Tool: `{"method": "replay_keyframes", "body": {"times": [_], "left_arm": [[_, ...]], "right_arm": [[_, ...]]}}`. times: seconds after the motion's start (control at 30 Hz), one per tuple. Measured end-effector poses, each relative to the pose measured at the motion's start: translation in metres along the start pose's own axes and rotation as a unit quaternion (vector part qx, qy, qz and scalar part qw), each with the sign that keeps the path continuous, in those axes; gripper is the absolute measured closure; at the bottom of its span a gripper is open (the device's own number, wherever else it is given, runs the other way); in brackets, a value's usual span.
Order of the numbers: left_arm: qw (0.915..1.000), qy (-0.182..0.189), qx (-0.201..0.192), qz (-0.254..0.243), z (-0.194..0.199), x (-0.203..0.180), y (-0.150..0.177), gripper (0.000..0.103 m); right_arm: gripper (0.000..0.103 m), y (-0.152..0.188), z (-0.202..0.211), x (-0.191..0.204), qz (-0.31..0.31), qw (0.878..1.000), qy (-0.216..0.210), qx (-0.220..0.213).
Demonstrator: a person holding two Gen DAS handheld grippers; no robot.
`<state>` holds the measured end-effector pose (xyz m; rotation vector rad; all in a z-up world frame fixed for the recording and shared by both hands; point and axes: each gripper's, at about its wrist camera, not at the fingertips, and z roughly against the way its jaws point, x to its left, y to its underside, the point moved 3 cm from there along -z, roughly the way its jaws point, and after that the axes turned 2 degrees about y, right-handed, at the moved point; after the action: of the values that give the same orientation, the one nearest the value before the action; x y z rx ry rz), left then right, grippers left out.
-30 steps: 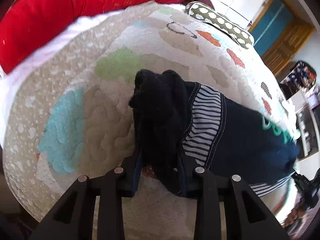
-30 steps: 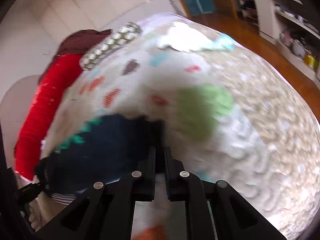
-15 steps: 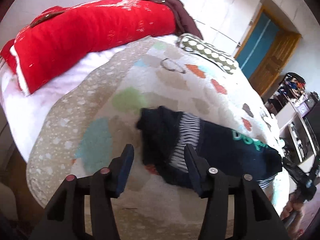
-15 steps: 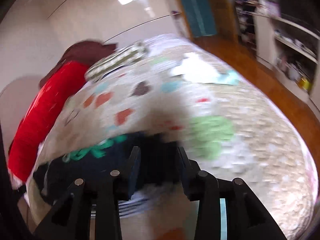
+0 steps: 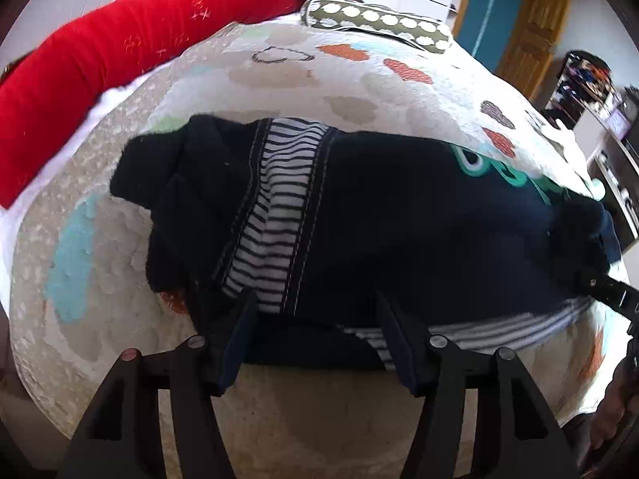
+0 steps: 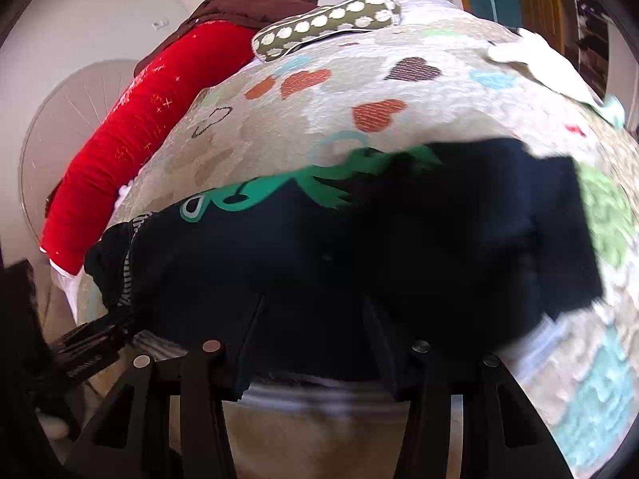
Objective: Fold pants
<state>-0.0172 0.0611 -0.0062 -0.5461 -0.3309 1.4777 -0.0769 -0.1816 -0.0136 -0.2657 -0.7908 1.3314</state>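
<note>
Dark navy pants (image 5: pixel 399 207) with a striped white lining (image 5: pixel 279 207) and a green print (image 6: pixel 279 195) lie folded across the quilted bedspread (image 5: pixel 339 80). My left gripper (image 5: pixel 315 311) hovers over the pants' near edge, its jaws opening, with the cloth lying loose below the gap and no pad pressing on it. The right gripper (image 6: pixel 313 307) stands over the same near edge of the pants (image 6: pixel 319 259), jaws opening too, with nothing gripped. Each gripper shows at the edge of the other's view: the right gripper (image 5: pixel 607 291) and the left gripper (image 6: pixel 92 343).
A red bolster (image 5: pixel 120 48) and a dotted olive pillow (image 5: pixel 379 20) lie along the bed's far side. A white cloth (image 6: pixel 539 60) rests at the far right of the bedspread (image 6: pixel 299 119). Beyond the bed are a wooden door (image 5: pixel 519 20) and cluttered shelves.
Both grippers have let go of the pants and opened. They have pulled back to the near edge, and the pants now lie spread across the bed.
</note>
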Motion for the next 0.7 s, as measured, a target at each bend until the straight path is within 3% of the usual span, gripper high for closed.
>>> {"method": "replay_keyframes", "body": {"times": [0.23,0.37,0.53,0.7], "left_arm": [[0.9997,0.013,-0.009,0.020,0.016,0.003,0.001,0.040],[0.9975,-0.006,-0.068,0.017,0.051,-0.002,-0.003,0.040],[0.9910,-0.037,-0.128,0.013,0.091,-0.006,-0.005,0.036],[0.9858,-0.062,-0.156,0.001,0.116,-0.010,-0.003,0.026]], "right_arm": [[0.050,0.022,0.038,-0.035,-0.058,0.998,0.007,-0.034],[0.045,0.016,0.056,-0.036,-0.055,0.995,0.038,-0.068],[0.040,0.017,0.072,-0.034,-0.063,0.992,0.045,-0.097],[0.039,0.023,0.081,-0.036,-0.073,0.991,0.048,-0.103]]}}
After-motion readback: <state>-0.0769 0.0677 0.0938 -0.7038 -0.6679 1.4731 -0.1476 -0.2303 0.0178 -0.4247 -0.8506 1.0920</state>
